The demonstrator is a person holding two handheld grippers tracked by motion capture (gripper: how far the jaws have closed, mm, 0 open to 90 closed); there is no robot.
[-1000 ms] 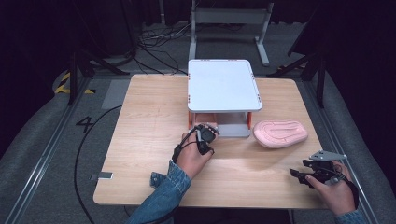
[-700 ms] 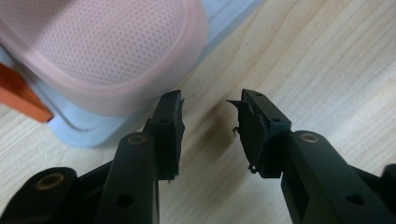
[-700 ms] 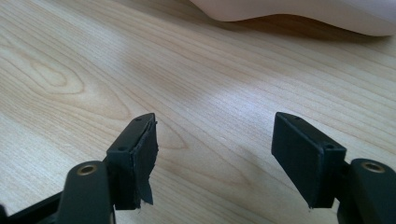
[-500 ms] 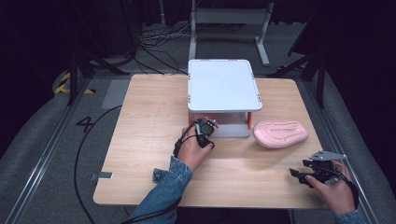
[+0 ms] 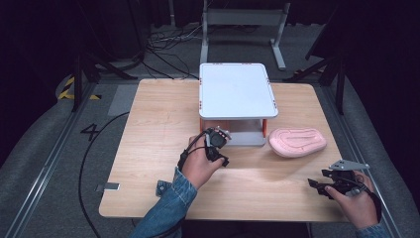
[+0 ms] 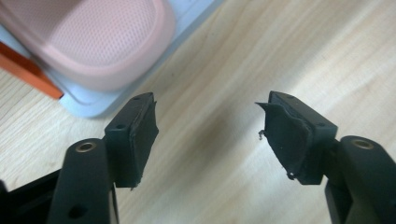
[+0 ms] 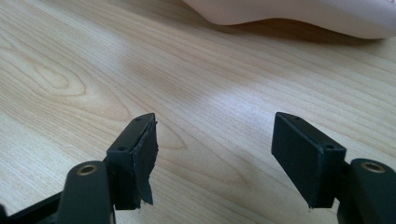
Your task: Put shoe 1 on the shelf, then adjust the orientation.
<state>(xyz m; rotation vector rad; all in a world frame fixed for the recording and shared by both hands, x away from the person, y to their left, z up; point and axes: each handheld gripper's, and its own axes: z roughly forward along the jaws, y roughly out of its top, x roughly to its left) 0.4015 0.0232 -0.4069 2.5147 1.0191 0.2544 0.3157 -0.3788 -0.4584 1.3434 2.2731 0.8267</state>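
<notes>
At table's front edge, right gripper point(image 5: 317, 184) gapes empty | pink slipper point(image 5: 297, 142) at its eleven o'clock, long axis three-to-nine | left gripper point(image 5: 222, 148) farther, just released, nothing between jaws

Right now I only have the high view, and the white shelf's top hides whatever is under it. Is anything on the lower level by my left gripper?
Observer: Yes. In the left gripper view a pink slipper lies on the shelf's lower tray.
Operator: Is the left gripper gripping it?
Observer: No. The left gripper has just been opening. Its jaws stand apart with only bare wood between them, and the slipper lies beyond the tips.
Operator: And the right one?
Observer: The right gripper is open over the bare table. The second pink slipper lies ahead of it, untouched.
</notes>
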